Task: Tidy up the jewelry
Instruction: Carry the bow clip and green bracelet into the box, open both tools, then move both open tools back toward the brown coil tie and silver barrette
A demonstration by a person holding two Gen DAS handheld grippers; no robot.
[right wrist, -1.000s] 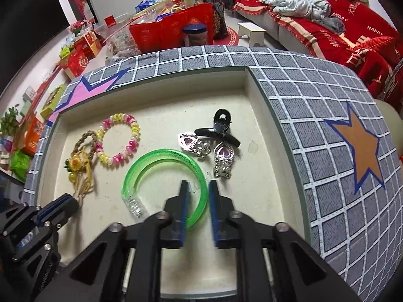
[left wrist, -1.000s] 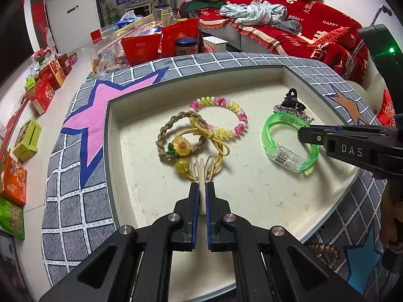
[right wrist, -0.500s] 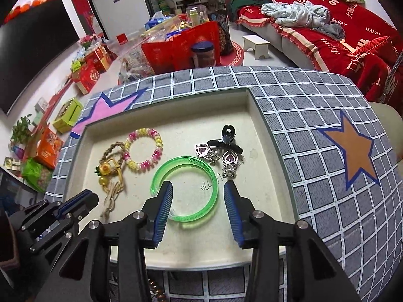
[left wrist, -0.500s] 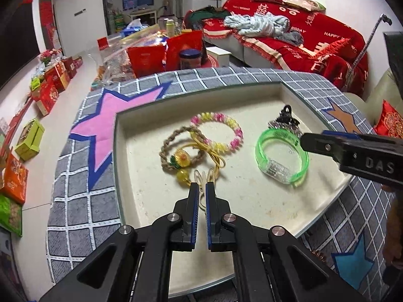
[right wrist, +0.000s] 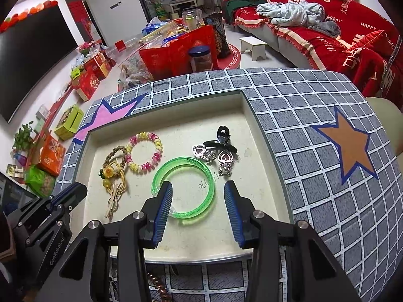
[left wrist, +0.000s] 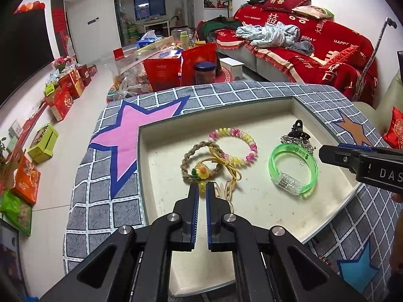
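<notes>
We hold the left hand-held gripper [left wrist: 202,188] over the near part of the cream tray [left wrist: 264,115], its blue pads pressed almost together with nothing between them; just past its tips lie the yellow elastic with the flower charm [left wrist: 201,171] and a pale hair clip [right wrist: 113,200], touching the braided tan hair tie [left wrist: 187,158]. The pink-and-yellow coil bracelet [left wrist: 234,146] overlaps that cluster toward the far edge of the tray; the green translucent bracelet [right wrist: 185,186] lies flat to its right, near the tray's near edge, free on the tray floor. Our right hand-held gripper [right wrist: 197,193] hangs above it with the pads spread wide (one on either side of the ring, neither touching it). Behind the green bracelet, toward the tray's far right corner, sit the black claw clip [right wrist: 221,138] and the silver heart earrings [right wrist: 214,156], close against each other. The tray rests on a tabletop covered in a grey checked cloth [right wrist: 314,100] with an orange star [right wrist: 348,146] on the right side and a pink star [left wrist: 128,136] on the left.
</notes>
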